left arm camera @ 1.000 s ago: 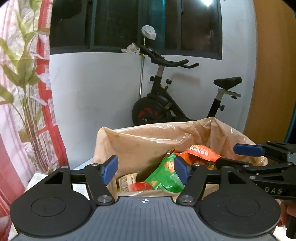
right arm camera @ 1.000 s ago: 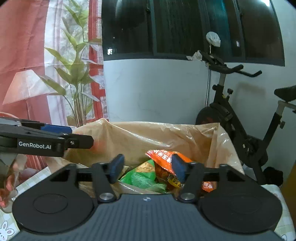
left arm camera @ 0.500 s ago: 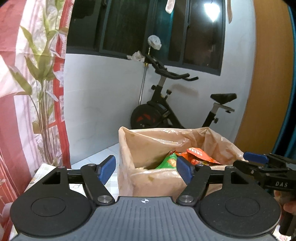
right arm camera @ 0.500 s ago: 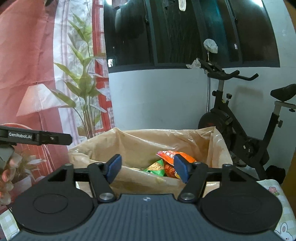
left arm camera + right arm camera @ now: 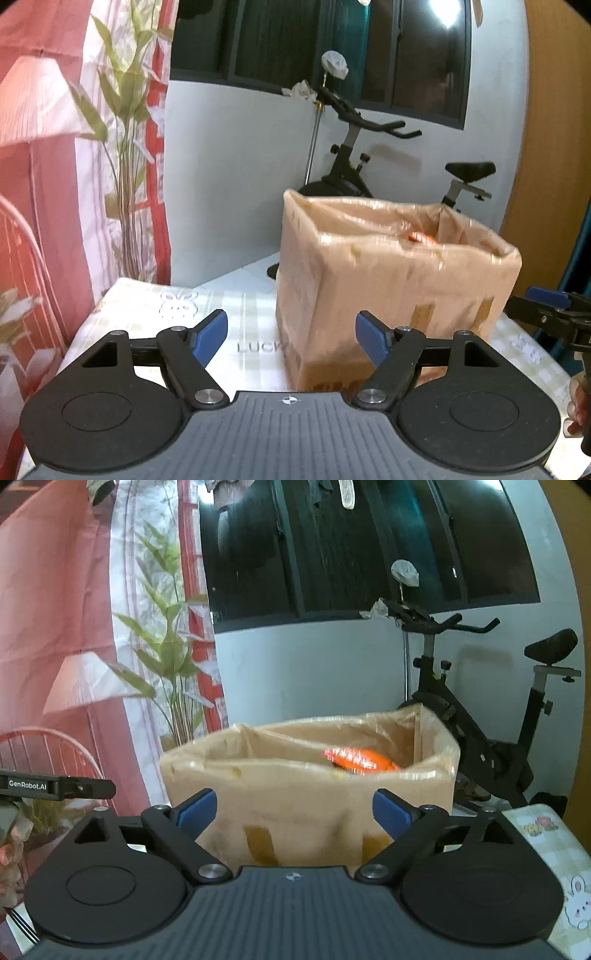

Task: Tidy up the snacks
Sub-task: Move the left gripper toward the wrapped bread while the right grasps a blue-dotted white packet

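Checked cloth covers the worktop (image 5: 155, 306) where a plastic-lined cardboard box (image 5: 310, 805) stands, an orange snack packet (image 5: 360, 759), somewhat blurred, inside. Left tool (image 5: 291, 338) and right tool (image 5: 293, 810) face it, jaws just widened, released, nothing between them. Behind, an exercise bike (image 5: 480, 716).

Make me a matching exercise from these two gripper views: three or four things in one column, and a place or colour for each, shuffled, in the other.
Things:
1. orange snack packet
2. cardboard box
3. exercise bike
4. curtain

Descriptions:
A. red and white with a leaf print, at the left
B. on the floor behind the box, by the white wall
C. lying inside the box, showing over its rim
D. brown, lined with clear plastic, standing on the table

Pairs: 1-C, 2-D, 3-B, 4-A
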`<state>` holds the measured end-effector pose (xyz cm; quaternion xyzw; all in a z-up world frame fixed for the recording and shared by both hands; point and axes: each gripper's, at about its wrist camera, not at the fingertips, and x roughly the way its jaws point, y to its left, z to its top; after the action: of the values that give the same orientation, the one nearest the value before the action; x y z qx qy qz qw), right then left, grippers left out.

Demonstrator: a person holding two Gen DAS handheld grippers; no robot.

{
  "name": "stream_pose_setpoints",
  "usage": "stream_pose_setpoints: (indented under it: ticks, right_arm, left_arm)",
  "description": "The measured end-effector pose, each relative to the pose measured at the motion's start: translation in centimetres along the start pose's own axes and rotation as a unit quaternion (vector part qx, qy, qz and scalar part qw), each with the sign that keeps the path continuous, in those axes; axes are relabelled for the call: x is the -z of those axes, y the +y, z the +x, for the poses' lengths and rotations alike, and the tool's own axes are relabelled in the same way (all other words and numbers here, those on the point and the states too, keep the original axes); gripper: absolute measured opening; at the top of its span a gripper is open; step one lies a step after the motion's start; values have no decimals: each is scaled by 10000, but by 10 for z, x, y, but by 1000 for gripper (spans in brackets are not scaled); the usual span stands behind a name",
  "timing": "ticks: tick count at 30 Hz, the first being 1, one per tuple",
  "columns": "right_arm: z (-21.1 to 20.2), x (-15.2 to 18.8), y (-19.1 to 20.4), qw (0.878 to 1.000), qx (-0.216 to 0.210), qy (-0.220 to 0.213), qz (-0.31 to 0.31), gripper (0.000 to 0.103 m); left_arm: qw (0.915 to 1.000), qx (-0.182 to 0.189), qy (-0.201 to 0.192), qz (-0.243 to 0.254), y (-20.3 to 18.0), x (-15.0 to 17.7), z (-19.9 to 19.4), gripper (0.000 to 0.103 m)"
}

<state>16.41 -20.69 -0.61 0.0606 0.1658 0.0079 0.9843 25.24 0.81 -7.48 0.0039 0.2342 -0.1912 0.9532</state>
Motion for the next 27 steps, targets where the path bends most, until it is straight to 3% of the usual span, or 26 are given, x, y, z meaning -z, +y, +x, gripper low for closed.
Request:
stream_pose_setpoints:
  ticks: [12,19,27]
  right_arm:
    - [13,50,14,9974,104,703,-111,99]
    - [33,70,26,9928,-94,1186,-155,99]
    - [49,87,51,9816,-498,1581,-950,95]
  left_arm:
    - [9996,-23,270,-12,18,37,2,78]
    - [9993,-44,365,-87,24,49,2,78]
    - [9987,32,479,-175,22,60,3,78]
